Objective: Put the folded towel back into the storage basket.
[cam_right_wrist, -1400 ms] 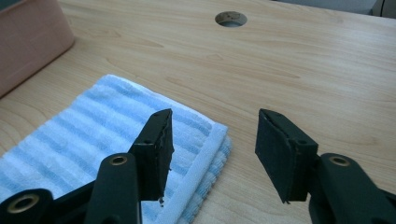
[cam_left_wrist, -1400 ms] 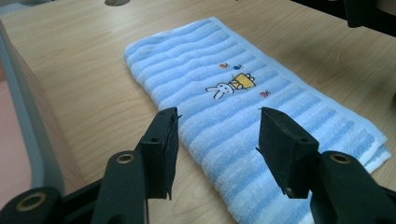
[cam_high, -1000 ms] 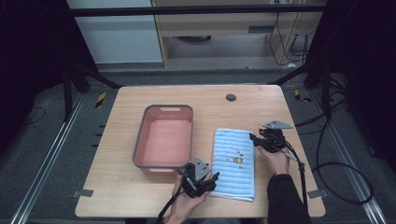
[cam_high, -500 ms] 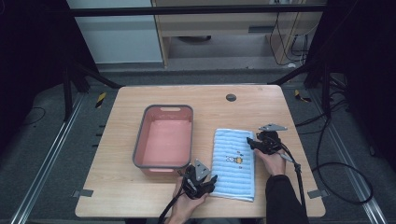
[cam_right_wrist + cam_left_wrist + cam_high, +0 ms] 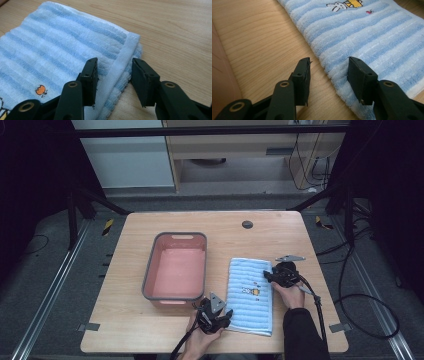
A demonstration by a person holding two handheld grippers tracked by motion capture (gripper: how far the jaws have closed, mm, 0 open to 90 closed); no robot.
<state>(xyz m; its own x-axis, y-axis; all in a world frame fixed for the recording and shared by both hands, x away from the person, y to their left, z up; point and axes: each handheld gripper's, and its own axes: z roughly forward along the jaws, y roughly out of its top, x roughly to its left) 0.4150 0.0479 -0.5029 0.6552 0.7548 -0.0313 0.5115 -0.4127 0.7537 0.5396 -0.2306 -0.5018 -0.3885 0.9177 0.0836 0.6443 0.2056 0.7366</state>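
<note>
High view alone takes in pink tub (image 5: 176,271) beside towel (image 5: 250,295).

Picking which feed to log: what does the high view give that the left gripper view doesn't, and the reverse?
High view alone: the right claw at the towel's right edge, and the table's dark round hole. Left gripper view alone: the left claw open, straddling the towel's edge, plus the rabbit stitching up close. Both: the blue striped towel, the wooden table and the pink tub.
</note>
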